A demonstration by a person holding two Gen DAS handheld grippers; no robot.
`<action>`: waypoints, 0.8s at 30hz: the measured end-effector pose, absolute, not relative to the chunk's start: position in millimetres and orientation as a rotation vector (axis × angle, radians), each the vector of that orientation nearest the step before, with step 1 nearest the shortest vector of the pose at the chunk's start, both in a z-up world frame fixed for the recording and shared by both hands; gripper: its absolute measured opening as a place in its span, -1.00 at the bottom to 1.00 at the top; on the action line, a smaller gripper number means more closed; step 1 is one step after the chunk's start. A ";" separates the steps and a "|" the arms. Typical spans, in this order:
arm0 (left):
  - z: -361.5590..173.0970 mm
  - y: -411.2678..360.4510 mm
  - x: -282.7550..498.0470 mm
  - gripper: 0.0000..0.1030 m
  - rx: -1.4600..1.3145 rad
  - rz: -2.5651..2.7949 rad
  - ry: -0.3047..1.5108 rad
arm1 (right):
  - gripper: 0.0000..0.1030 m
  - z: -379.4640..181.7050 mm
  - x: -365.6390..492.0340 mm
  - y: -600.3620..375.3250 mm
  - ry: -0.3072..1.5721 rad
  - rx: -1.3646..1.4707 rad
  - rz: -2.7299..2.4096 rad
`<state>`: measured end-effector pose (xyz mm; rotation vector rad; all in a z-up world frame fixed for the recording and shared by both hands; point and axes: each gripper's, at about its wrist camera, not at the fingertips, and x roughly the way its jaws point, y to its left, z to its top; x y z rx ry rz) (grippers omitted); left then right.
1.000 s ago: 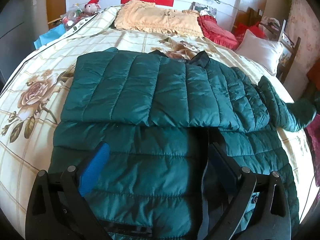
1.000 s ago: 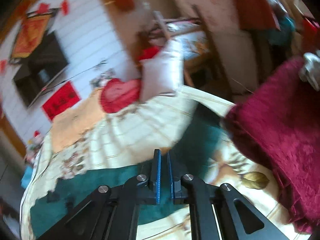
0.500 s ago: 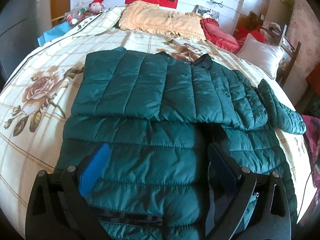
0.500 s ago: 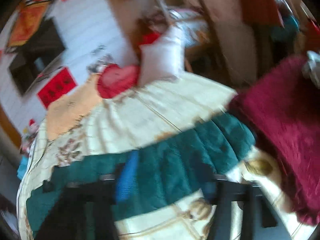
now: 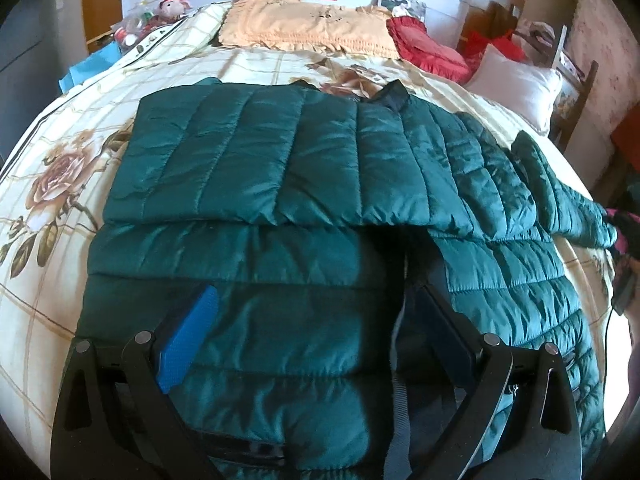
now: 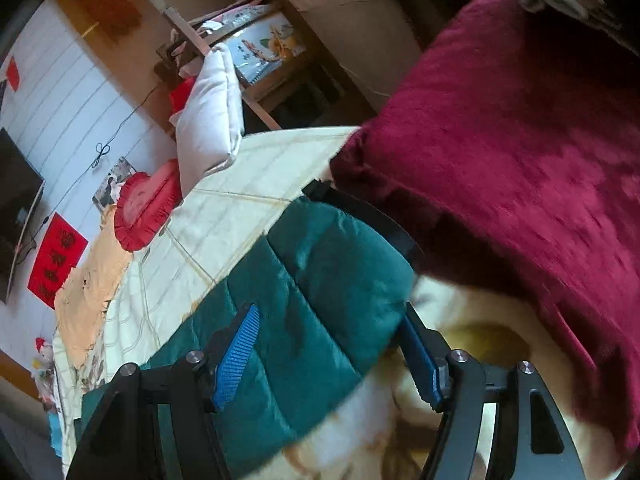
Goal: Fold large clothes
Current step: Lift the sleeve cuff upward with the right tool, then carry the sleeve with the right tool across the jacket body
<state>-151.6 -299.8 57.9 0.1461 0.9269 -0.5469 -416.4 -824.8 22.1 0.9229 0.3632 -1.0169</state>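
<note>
A dark green quilted puffer jacket [image 5: 304,184] lies spread on the bed. Its left side is folded over the chest, and its right sleeve [image 5: 560,196] stretches out toward the bed's right edge. My left gripper [image 5: 316,320] is open and empty above the jacket's lower hem. In the right wrist view my right gripper [image 6: 328,344] is open, its blue pads on either side of the sleeve's cuff end [image 6: 320,280], not closed on it.
The bed has a cream floral sheet [image 5: 52,184]. An orange pillow [image 5: 308,24], a red cushion [image 5: 428,48] and a white pillow [image 5: 516,84] lie at the head. A dark red plush blanket [image 6: 520,152] lies right beside the sleeve cuff. A wooden chair [image 6: 256,48] stands past the bed.
My right gripper has opened from shut and has come down around the sleeve cuff. My left gripper stays open and has drifted slightly closer over the hem.
</note>
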 end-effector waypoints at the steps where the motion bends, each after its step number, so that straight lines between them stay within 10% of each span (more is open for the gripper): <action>1: 56.3 -301.6 -151.4 0.93 0.150 -0.547 0.933 | 0.31 22.7 -413.6 -827.5 0.362 0.912 -1.016; 4: 52.4 -304.0 -150.8 0.93 0.159 -0.542 0.943 | 0.16 23.4 -402.3 -830.2 0.366 0.858 -1.031; 6: 50.1 -303.7 -150.6 0.93 0.161 -0.541 0.947 | -0.62 22.4 -400.5 -831.6 0.380 0.861 -1.038; 7: 49.4 -303.2 -150.3 0.93 0.160 -0.541 0.950 | -0.68 20.3 -402.3 -833.1 0.374 0.891 -1.020; 24: 73.7 -281.7 -155.3 0.93 0.120 -0.552 0.893 | -0.82 126.8 -410.8 -748.5 0.224 0.769 -0.693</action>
